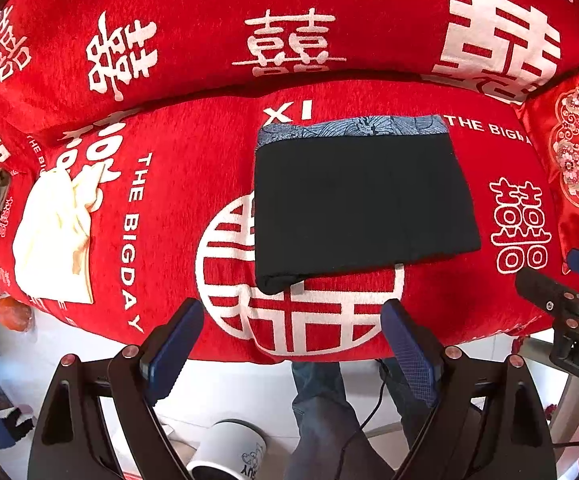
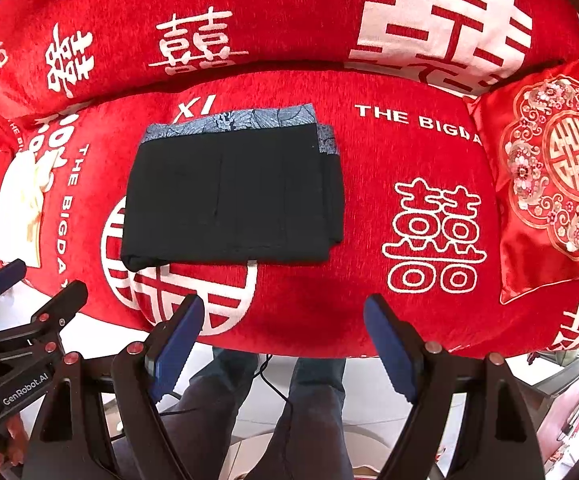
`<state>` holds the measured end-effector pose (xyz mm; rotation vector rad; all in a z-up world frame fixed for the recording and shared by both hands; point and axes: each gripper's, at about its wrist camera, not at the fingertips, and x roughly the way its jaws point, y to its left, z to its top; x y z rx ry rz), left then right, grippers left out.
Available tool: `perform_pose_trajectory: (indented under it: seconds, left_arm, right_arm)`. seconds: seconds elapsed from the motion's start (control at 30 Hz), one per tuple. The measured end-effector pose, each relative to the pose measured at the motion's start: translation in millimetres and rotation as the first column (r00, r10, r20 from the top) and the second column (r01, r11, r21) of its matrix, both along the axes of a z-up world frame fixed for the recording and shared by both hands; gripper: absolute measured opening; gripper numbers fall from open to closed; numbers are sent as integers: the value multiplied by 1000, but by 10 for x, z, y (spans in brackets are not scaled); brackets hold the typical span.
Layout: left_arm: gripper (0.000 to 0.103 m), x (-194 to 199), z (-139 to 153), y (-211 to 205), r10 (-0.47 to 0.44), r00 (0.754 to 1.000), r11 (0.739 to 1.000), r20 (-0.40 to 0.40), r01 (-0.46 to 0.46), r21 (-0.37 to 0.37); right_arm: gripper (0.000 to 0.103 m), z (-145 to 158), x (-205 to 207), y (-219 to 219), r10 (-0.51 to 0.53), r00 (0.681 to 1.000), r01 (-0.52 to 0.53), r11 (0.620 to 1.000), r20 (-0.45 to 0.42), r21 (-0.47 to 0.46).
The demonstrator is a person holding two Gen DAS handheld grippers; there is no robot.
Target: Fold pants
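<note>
A red sofa cover point(image 1: 193, 168) printed with white characters fills both views, its seat front edge curving just ahead of the grippers and the person's trouser legs point(image 2: 309, 408) below it on pale floor. On the seat lie the black pants point(image 1: 361, 204), folded into a flat rectangle with a blue patterned band along the far edge; they rest partly over a round white emblem point(image 1: 289, 320) (its lower half stays bare). Bare red cloth lies to the right of the pants and between their near edge and the seat front.

The left gripper point(image 1: 291, 344) stands spread wide, its blue pads apart with nothing between them, hanging above the seat front short of the pants. The right gripper point(image 2: 283, 340) is likewise spread and empty, over bare cloth right of the pants' near corner.

The left wrist view alone shows a cream garment point(image 1: 55, 236) lying well to the left of the pants in full, and a white bucket point(image 1: 229, 452) on the floor. The right wrist view alone shows the embroidered red cushion point(image 2: 553, 184) whole, leaning at the seat's right end, and the layered folds on the pants' right edge. Each view catches the other gripper at its side margin.
</note>
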<state>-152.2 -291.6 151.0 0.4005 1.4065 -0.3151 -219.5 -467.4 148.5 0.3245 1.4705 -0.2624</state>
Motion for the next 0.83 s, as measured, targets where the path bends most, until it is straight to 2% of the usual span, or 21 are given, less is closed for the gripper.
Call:
perform_pose_trajectory:
  seconds: [0.57,0.83]
  left_arm:
    - [91,47,5,-13,-1,1000,1000,-3,1,-17]
    - [91,31,44,-34,-15,1000,999,7,15,-52]
  right_arm:
    - [85,-22,82,24,28,1000,-28,1000,-8,-4]
    - [85,-45,71,36,26,1000,-26,1000,-13,-1]
